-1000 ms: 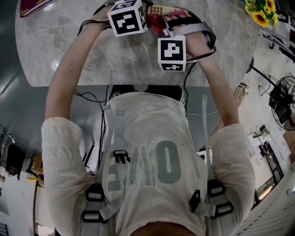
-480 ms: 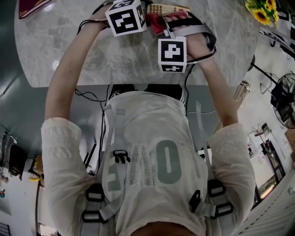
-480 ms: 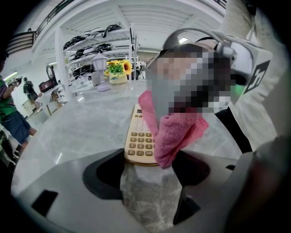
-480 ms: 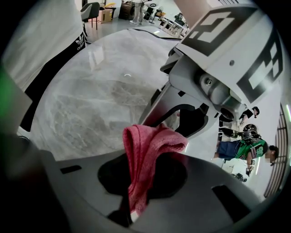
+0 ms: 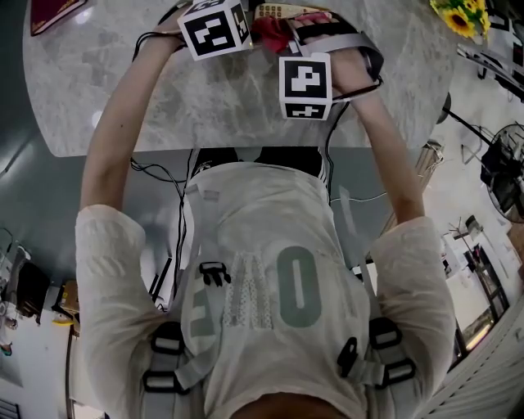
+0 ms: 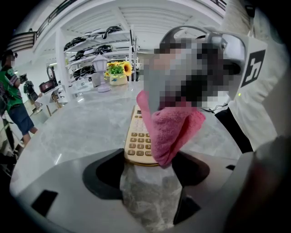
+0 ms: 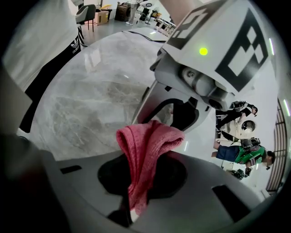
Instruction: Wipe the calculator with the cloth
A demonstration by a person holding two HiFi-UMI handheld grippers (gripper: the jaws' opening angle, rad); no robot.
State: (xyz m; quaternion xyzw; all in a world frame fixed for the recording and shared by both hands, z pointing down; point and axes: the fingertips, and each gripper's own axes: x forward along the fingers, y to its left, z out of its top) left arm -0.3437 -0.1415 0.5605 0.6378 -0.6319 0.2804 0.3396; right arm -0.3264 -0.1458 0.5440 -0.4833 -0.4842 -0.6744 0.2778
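**While cloth lies on calculator: wiping set at marble table**

Calculator [image 6: 137, 136]: beige, keys up. Its near end sits between the left gripper [image 6: 148, 175] fingers [image 6: 104, 177], which stand fairly wide and clamp its long edges.

Cloth [image 7: 146, 148]: pink, folded, pinched in the right gripper [image 7: 143, 179], fingers narrow on it. Its free fold lies on the keys, just ahead of the left gripper's right-hand finger.

Table [image 6: 77, 132]: grey marble, below both sets of fingertips.

Flowers [image 6: 117, 69]: yellow, far beyond the fingers.

Person in green [image 6: 10, 91]: standing, well off to the left.

Marble table [image 5: 106, 90], sunflowers [image 5: 458, 20], red book [image 5: 53, 10]
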